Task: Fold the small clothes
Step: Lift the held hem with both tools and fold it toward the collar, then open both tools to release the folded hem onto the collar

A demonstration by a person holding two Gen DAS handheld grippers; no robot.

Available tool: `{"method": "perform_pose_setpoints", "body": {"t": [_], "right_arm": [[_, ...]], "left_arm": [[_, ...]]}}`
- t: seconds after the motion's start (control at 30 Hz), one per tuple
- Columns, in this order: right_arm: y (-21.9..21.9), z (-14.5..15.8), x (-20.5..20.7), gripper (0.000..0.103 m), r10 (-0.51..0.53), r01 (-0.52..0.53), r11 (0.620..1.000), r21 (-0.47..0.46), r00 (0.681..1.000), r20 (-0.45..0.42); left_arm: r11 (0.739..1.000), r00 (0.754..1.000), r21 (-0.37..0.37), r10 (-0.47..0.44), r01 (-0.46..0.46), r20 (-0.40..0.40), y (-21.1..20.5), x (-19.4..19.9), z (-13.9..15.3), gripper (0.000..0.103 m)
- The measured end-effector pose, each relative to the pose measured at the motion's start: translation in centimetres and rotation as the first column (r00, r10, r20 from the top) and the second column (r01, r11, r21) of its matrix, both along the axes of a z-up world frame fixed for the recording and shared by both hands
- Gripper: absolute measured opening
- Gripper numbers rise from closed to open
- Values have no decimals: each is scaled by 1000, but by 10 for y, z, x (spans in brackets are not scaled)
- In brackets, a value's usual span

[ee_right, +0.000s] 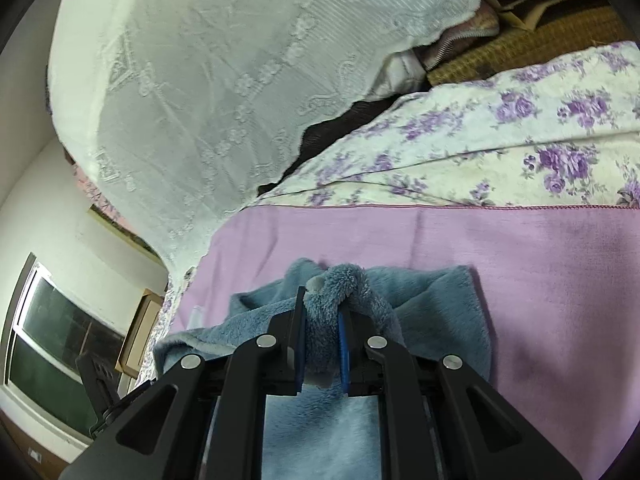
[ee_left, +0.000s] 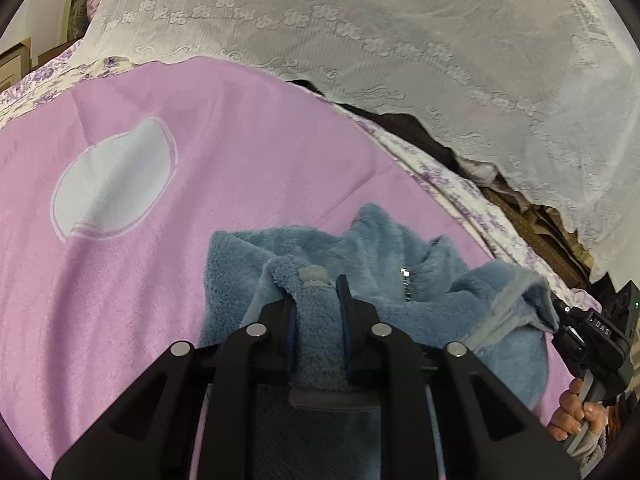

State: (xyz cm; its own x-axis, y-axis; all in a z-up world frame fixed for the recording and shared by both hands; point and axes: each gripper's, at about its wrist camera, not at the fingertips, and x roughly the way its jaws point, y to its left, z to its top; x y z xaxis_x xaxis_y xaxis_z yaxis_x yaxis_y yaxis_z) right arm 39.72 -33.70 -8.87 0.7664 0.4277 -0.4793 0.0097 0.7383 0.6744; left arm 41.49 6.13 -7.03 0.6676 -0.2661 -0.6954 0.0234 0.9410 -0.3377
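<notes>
Fleece jacket (ee_left: 380, 264) clamped by my left gripper (ee_left: 318, 292) and right gripper (ee_right: 324, 308); thick pile could slip, skewing fold.

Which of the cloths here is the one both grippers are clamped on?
The fluffy blue garment; the pink blanket and white lace cloth lie ungripped.

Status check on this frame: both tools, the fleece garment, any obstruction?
Left tool shut on blue fleece garment. Right tool shut on it too. Garment bunched on pink blanket. Nothing in the way.
</notes>
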Motion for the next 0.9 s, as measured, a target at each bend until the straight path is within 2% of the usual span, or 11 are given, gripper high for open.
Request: {"method": "perform_pose_setpoints", "body": {"t": [0.07, 0.23, 0.3, 0.33, 0.4, 0.53, 0.57, 0.7, 0.8, 0.83, 0.9], "right_arm": [[-4, -7, 4, 17, -15, 15, 1000, 12, 1000, -10], [-15, -16, 4, 33, 0, 0, 996, 93, 1000, 1], [-15, -7, -3, 53, 0, -5, 995, 96, 999, 47], [-15, -2, -6, 55, -6, 1, 997, 83, 998, 67], [-12, 8, -13, 56, -13, 8, 999, 46, 995, 103], [0, 17, -18, 53, 4, 2, 999, -43, 991, 134], [6, 16, -17, 48, 13, -3, 997, -72, 991, 131], [30, 8, -11, 39, 63, -43, 982, -184, 993, 103], [40, -4, -4, 39, 69, -57, 963, -264, 997, 38], [40, -12, 1, 39, 42, -39, 953, -299, 999, 5], [36, -28, 10, 36, -7, -13, 926, -377, 999, -52]], "left_arm": [[1000, 1000, 10, 3, -3, -1, 0, 2, -4, 21], [1000, 1000, -4, -27, 27, 8, 1, 0, -1, 35], [997, 999, -57, -41, 42, 21, 5, -5, 3, 67], [996, 999, -86, -36, 39, 38, 8, -9, 6, 74], [997, 995, -80, 22, -15, 93, 16, -18, 16, 93], [994, 990, -97, 58, -46, 128, 28, -24, 26, 93], [995, 991, -88, 57, -46, 124, 28, -24, 26, 93], [997, 994, 58, 34, -41, 106, 4, -18, 18, 93], [967, 994, 237, 82, -95, 66, -16, -6, 1, 93], [947, 991, 294, 128, -132, 34, -17, 2, -9, 93], [926, 980, 339, 195, -167, -48, -10, 18, -32, 99]]}}
